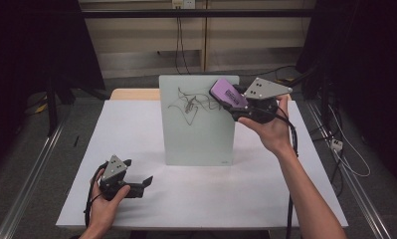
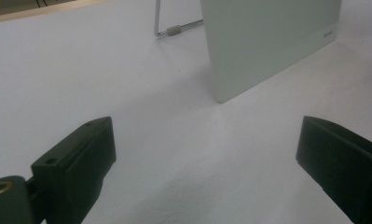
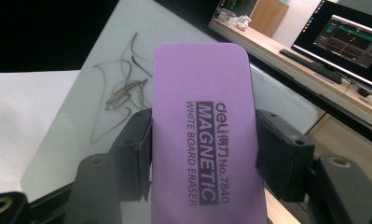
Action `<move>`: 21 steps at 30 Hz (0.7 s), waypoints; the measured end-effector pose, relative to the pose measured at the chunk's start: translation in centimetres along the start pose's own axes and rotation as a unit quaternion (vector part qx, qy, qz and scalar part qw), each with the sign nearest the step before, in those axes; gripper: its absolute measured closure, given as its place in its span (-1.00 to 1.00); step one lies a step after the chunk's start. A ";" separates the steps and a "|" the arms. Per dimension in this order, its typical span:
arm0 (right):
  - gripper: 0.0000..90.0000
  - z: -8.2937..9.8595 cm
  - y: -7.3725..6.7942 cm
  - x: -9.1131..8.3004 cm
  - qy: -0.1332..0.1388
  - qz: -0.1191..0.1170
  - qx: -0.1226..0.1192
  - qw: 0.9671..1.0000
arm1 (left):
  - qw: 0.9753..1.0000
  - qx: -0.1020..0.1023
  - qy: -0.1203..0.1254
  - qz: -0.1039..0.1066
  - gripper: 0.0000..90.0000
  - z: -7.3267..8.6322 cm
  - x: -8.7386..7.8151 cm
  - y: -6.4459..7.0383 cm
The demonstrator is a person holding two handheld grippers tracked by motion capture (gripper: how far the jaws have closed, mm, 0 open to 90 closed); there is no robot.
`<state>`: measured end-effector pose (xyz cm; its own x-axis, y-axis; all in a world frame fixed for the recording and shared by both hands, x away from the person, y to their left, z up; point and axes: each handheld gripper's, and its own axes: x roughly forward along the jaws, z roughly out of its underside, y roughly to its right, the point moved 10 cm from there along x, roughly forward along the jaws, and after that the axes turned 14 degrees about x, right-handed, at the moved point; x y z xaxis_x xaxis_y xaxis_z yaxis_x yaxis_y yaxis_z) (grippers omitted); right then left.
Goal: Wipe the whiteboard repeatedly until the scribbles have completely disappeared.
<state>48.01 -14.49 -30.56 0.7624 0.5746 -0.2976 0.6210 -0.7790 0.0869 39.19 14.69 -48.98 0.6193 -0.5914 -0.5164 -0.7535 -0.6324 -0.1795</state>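
Dark curtains and a pale wall with trailing cables stand behind a white table [image 1: 136, 199], on which a pale green glass whiteboard [image 1: 198, 134] stands propped upright on a thin wire stand [image 2: 174, 31]. Grey scribbled marker lines [image 1: 188, 102] cover the board's upper part. No container is on the table.

A flat purple rectangular eraser [image 1: 228, 93] with rounded corners is clamped by its long sides between the jaws of the right gripper [image 1: 236, 102], which is raised at the board's upper right corner; the eraser overlaps the board's top right edge, just beside the scribbles. In the right gripper view the eraser's face [image 3: 204, 135] reads "deli", some characters, "No.7840", "MAGNETIC" and "WHITE BOARD ERASER". A small faint logo at the board's lower right corner is too small to read.

The left gripper [image 1: 136, 179] rests low at the table's near left, well apart from the board, jaws spread wide and holding nothing.
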 end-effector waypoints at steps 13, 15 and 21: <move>-0.08 0.3 0.3 0.4 -0.007 0.005 -0.008 1.000 | 1.000 0.002 0.000 0.001 -0.90 0.0 0.0 0.1; -0.08 0.4 0.2 0.5 -0.009 0.008 -0.011 1.000 | 1.000 0.002 -0.003 0.001 -0.90 0.1 0.0 0.0; -0.08 0.8 -0.3 0.8 -0.016 0.006 -0.018 1.000 | 1.000 0.001 -0.001 0.001 -0.90 0.0 0.0 0.1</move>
<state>48.34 -13.95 -31.56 0.7644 0.5562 -0.3261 0.6179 -0.7764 0.1241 39.13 14.65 -48.97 0.6174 -0.5922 -0.5178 -0.7554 -0.6301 -0.1801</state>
